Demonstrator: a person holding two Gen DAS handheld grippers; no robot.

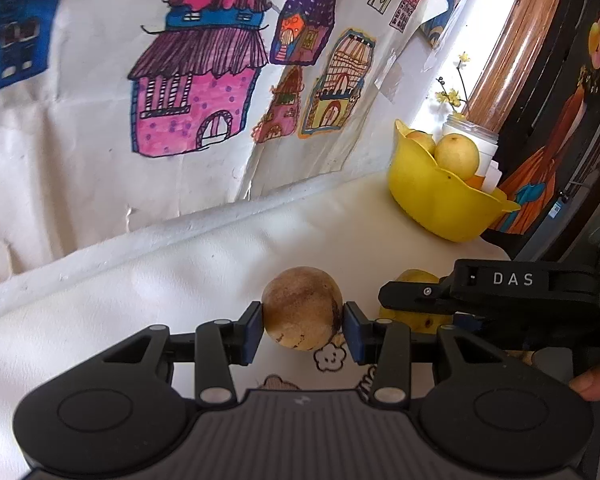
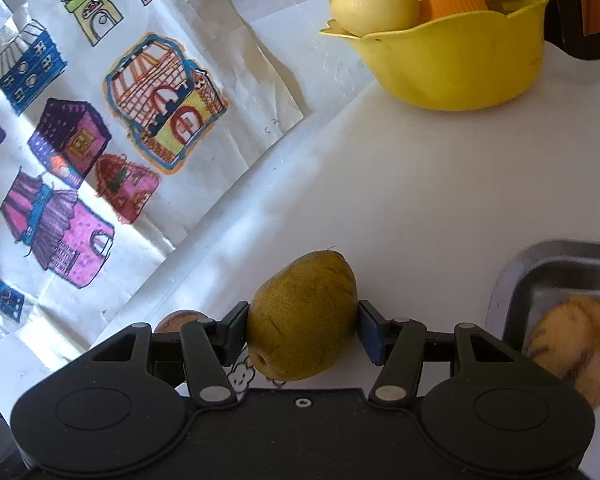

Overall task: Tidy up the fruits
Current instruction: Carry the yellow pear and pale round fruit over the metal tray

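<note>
The left gripper [image 1: 303,326] is clamping a round brown-mottled fruit [image 1: 302,307], the right gripper [image 2: 302,330] is clamping a yellow-green pear [image 2: 303,314], and only the right wrist view is showing the metal tray [image 2: 512,276] at near right.

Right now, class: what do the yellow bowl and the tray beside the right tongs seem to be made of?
The yellow bowl looks like plastic: uniform opaque colour, soft sheen, a moulded scalloped rim. The tray looks like metal, probably stainless steel: grey, brushed, with reflective highlights along its rolled rim. Neither can be confirmed by look alone.
</note>
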